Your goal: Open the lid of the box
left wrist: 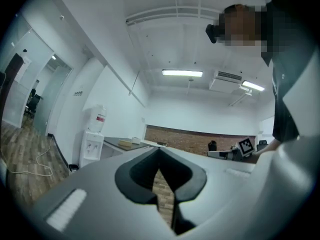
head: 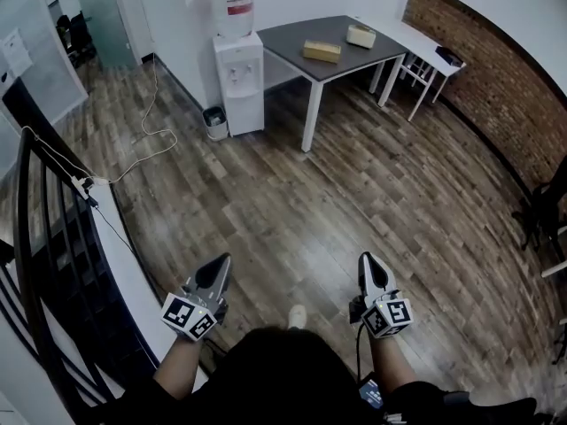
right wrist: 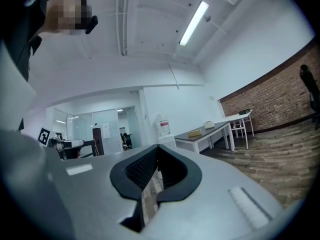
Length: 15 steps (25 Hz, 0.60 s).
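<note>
**Box out of reach, both grippers empty**

We stand well apart from the dark table. The tan box sits mid-table and a cream box sits by the far edge. Left gripper and right gripper have jaws pressed together on nothing. The tan box looks light and rigid, so we'd pin the base and lift the lid's front edge.

Ceiling strip lights give bright, even, cool light; shadows on the wood floor are soft. Edges bend strongly, corners go dark. The left gripper and right gripper look soft up close.
</note>
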{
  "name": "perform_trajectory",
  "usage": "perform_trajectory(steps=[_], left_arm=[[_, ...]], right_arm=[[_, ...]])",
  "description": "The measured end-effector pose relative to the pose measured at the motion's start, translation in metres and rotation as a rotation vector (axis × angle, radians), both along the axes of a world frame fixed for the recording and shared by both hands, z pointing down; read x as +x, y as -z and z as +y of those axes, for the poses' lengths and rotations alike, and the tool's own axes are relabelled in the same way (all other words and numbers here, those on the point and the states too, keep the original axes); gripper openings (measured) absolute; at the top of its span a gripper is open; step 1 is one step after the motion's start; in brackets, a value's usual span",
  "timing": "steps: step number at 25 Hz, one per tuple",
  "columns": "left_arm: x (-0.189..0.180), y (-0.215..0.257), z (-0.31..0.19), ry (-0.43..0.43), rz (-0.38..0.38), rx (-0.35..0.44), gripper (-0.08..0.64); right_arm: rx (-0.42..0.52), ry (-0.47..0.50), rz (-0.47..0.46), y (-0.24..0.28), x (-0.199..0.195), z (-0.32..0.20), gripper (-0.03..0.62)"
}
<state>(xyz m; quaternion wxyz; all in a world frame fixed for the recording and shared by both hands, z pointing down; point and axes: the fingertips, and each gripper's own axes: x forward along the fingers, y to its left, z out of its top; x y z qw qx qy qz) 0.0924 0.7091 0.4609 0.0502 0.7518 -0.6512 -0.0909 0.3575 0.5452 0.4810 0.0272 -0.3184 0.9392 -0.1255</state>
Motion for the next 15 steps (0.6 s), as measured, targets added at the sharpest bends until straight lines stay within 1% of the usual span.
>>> perform_trajectory(steps=[3, 6, 8, 11, 15], left_arm=[[0.001, 0.007, -0.031, 0.004, -0.023, 0.005, 0.0], [0.004, 0.0, -0.06, 0.019, -0.021, -0.013, 0.0], [0.012, -0.004, -0.078, 0.024, -0.021, -0.02, 0.0], [0.017, -0.003, -0.103, 0.026, -0.018, -0.014, 0.0], [0.02, 0.004, -0.13, 0.022, 0.017, 0.002, 0.0]], right_arm=[[0.002, 0.01, -0.021, 0.007, -0.004, -0.037, 0.002], [0.054, 0.051, 0.025, 0.006, -0.004, -0.058, 0.002], [0.068, 0.064, 0.041, 0.003, 0.004, -0.069, 0.002], [0.055, 0.053, 0.033, 0.001, 0.012, -0.088, 0.002], [0.03, 0.023, 0.02, -0.001, 0.019, -0.111, 0.002]])
